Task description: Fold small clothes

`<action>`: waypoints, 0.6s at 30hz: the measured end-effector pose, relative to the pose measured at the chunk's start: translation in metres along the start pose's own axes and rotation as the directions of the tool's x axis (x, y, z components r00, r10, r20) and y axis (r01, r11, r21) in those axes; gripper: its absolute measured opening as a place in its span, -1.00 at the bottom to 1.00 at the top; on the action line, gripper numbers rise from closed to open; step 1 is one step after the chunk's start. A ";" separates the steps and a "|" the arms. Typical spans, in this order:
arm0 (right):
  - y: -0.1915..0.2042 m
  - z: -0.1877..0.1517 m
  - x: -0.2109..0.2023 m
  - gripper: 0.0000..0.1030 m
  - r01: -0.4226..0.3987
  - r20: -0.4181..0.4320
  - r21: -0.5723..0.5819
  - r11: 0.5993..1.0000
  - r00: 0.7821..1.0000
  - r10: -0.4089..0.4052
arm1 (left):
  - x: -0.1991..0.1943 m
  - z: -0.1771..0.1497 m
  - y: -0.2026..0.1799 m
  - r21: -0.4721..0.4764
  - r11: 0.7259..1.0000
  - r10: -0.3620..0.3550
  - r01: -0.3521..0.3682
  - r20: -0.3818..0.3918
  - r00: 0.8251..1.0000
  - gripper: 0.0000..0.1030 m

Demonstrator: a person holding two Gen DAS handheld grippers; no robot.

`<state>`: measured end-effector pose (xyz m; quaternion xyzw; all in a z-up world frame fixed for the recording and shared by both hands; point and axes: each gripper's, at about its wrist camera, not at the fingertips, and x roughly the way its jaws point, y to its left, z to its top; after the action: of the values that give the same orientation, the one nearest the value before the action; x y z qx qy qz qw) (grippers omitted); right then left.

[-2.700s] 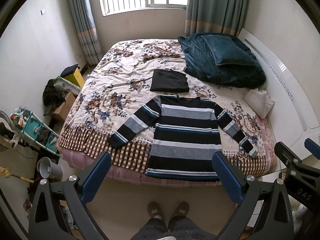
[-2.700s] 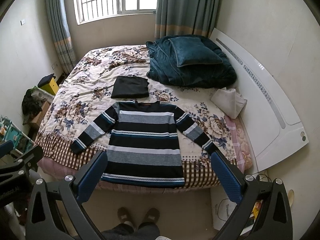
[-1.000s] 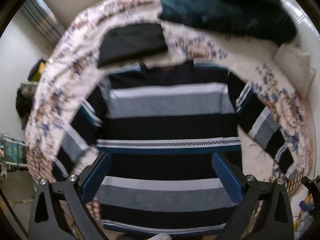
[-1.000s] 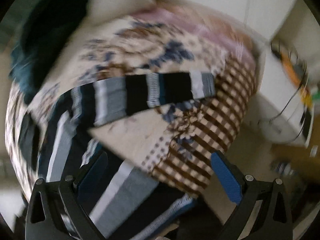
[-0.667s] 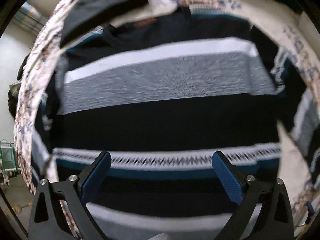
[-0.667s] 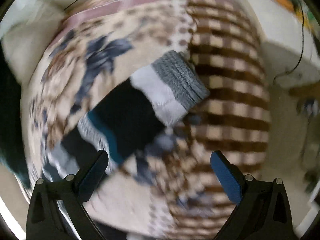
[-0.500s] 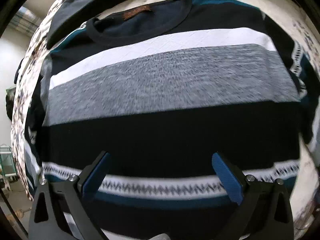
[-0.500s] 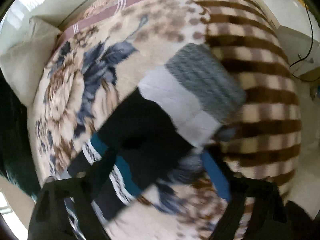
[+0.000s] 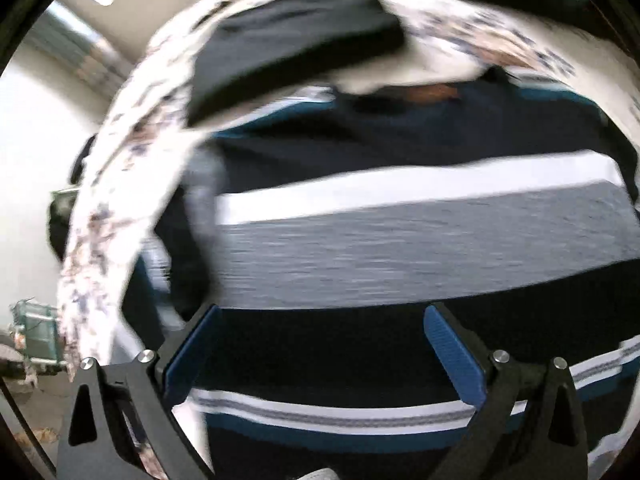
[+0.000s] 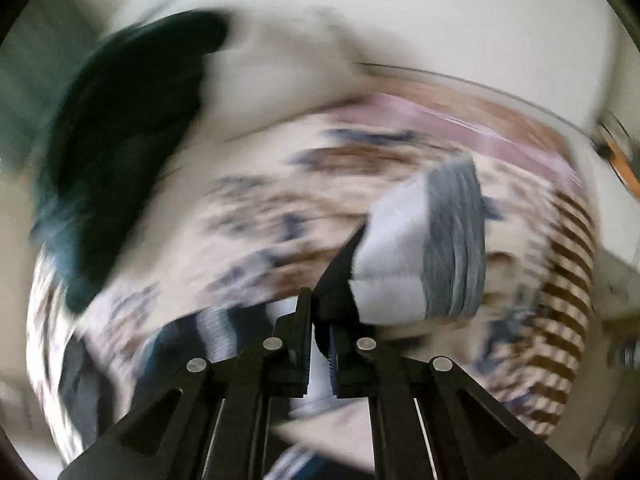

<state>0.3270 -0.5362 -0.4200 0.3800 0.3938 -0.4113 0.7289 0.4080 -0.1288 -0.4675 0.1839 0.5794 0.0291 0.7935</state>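
Sweater (image 9: pixel 420 240) lies flat on bed (image 9: pixel 116 184), front up, collar toward far side, body filling most of left wrist view; a folded black item (image 9: pixel 288 36) sits just past the collar. L gripper (image 9: pixel 320 356) hangs low over the sweater's body w/ jaws spread wide, nothing between the blue pads (image 9: pixel 452 356), prob. placed near the L shoulder/sleeve so it can pin or pick that side. R gripper (image 10: pixel 319 360) is clamped on the sleeve (image 10: pixel 420 252) near its cuff: pads nearly meet w/ pale fabric between them, grey cuff sticking out beyond the tips over the floral cover. Grip close to the cuff makes sense, it gives control of the whole sleeve for swinging it across the chest. Both views blurred, so whether cuff is lifted off bed can't be told. Judged step: first sleeve fold, barely begun. Dark blanket (image 10: pixel 120 152) well off to the far side
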 end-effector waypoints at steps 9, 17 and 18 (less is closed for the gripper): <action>0.235 -0.194 0.002 -0.87 -0.248 -0.272 -0.392 0.886 0.951 0.146 | 0.046 -0.030 0.164 -0.280 0.951 0.104 -0.133 -0.118 0.988 1.00; 0.334 -0.402 0.056 -0.87 -0.240 -0.325 -0.687 0.686 0.946 0.006 | 0.074 -0.098 0.264 -0.431 0.871 0.147 -0.238 -0.234 0.961 1.00; 0.340 -0.423 0.057 -0.87 -0.232 -0.312 -0.717 0.657 0.950 -0.006 | 0.074 -0.107 0.272 -0.450 0.860 0.141 -0.242 -0.247 0.959 1.00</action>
<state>0.5422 -0.0553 -0.5624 0.1277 0.6039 -0.1076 0.7793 0.3776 0.1712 -0.4743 0.0364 0.6121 0.2683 0.7430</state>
